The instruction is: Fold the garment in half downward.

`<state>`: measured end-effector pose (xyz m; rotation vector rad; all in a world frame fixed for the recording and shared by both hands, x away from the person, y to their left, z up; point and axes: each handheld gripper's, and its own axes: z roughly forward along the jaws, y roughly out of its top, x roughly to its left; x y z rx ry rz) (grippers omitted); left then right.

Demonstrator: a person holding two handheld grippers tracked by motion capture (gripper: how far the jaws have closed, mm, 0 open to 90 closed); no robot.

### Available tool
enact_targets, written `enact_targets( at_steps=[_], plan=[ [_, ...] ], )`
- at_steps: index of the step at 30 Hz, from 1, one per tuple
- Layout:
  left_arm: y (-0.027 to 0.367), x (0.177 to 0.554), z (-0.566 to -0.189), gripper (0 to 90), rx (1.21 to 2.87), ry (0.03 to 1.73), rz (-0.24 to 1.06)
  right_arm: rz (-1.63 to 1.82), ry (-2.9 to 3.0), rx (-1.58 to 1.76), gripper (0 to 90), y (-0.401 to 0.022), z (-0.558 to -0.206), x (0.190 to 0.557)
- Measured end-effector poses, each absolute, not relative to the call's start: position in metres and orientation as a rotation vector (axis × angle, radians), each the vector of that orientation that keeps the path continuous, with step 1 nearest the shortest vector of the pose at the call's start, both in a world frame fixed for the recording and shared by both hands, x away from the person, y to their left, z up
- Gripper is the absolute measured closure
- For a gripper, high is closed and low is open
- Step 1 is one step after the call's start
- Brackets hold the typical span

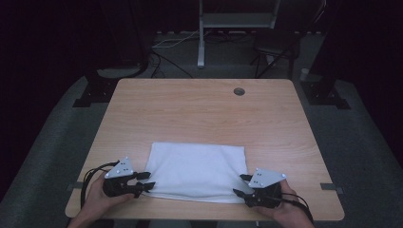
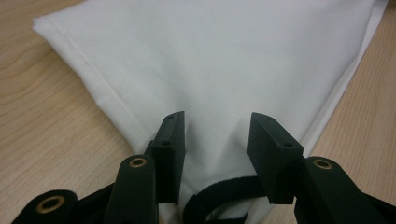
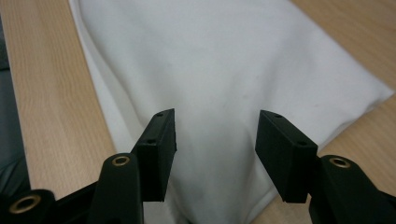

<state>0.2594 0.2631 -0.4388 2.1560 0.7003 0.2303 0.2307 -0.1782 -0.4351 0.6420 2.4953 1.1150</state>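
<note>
A white folded cloth (image 1: 197, 171) lies flat on the near half of the wooden table (image 1: 199, 109). My left gripper (image 1: 148, 180) is at the cloth's near left corner, and my right gripper (image 1: 241, 185) is at its near right corner. In the left gripper view the jaws (image 2: 215, 126) stand apart with the cloth's (image 2: 210, 60) corner lying between them, pads not pressing on it. In the right gripper view the gripper (image 3: 215, 123) is likewise open over the cloth's (image 3: 224, 60) corner. A hand holds each gripper at the table's front edge.
A round cable hole (image 1: 239, 91) sits near the table's far edge. Beyond the table, on the dark carpeted floor, stand a white frame leg (image 1: 201, 42) and a chair (image 1: 275, 47). The table's front edge runs just under both hands.
</note>
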Motion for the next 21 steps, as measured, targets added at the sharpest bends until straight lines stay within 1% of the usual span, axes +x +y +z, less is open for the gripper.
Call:
enact_targets(
  at_steps=[6,9,11,15,19,21],
  plan=[
    [0.266,0.256,-0.440,57.3,2.157,0.696,0.248,1.131,2.520,0.664,48.8,-0.181,-0.441,0.226],
    [0.267,0.254,-0.440,57.1,2.155,0.701,0.250,1.145,2.558,0.674,47.7,-0.182,-0.442,0.225],
    [0.267,0.254,-0.439,54.7,2.149,0.706,0.237,1.137,2.571,0.670,45.0,-0.183,-0.441,0.224],
    [0.264,0.255,-0.436,49.6,2.101,0.713,0.227,1.249,2.482,0.763,45.0,-0.191,-0.435,0.228],
    [0.259,0.256,-0.437,46.4,2.124,0.716,0.219,1.235,2.519,0.777,43.7,-0.190,-0.437,0.230],
    [0.258,0.256,-0.439,46.2,2.137,0.710,0.220,1.227,2.561,0.767,42.7,-0.187,-0.441,0.229]
  ],
)
